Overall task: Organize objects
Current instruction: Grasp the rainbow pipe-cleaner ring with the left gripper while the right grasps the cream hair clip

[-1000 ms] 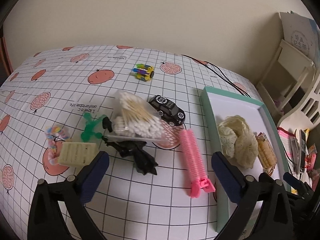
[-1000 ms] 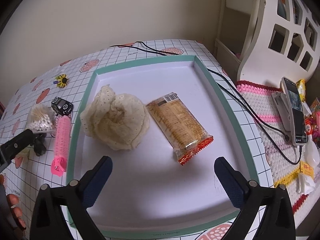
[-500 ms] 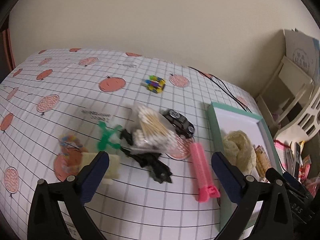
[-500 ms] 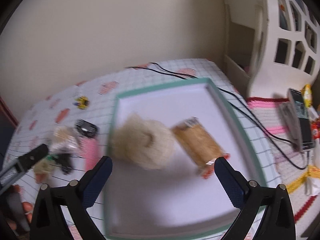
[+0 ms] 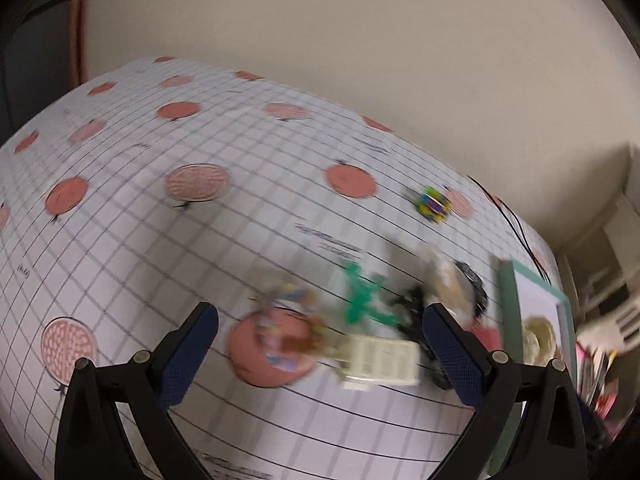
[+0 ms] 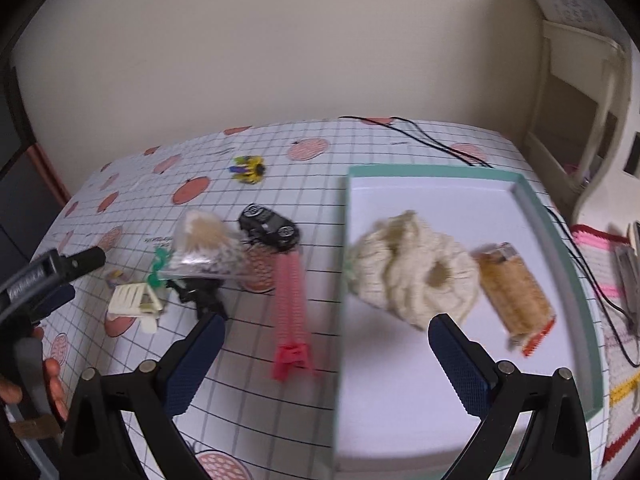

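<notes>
The worktop (image 6: 240,360), under a grid-printed cloth with red fruit discs, fills both views, though the left wrist view is smeared with blur while the right wrist view is sharper. Only the right wrist view shows the whole teal-rimmed tray (image 6: 560,248) at centre right of the frame, holding a cream crocheted bundle (image 6: 412,268) and, just right of it, a wrapped biscuit packet (image 6: 514,292); the left wrist view catches only a sliver of that tray (image 5: 506,300) at its right edge. Left of the tray in the right wrist view lie a pink hair roller (image 6: 290,304), a bag of cotton swabs (image 6: 204,248), a black toy car (image 6: 270,226), a cream clip (image 6: 132,302) and, farther up the frame, a small yellow toy (image 6: 250,170). The left wrist view alone brings the cream clip (image 5: 378,360) close, low in the frame between the pads. The left claw (image 5: 320,354) is spread wide and holds nothing; the right claw (image 6: 326,364) is likewise spread and empty, above the tray's left rim. A hand (image 6: 28,380) grips the left tool at the lower left.
</notes>
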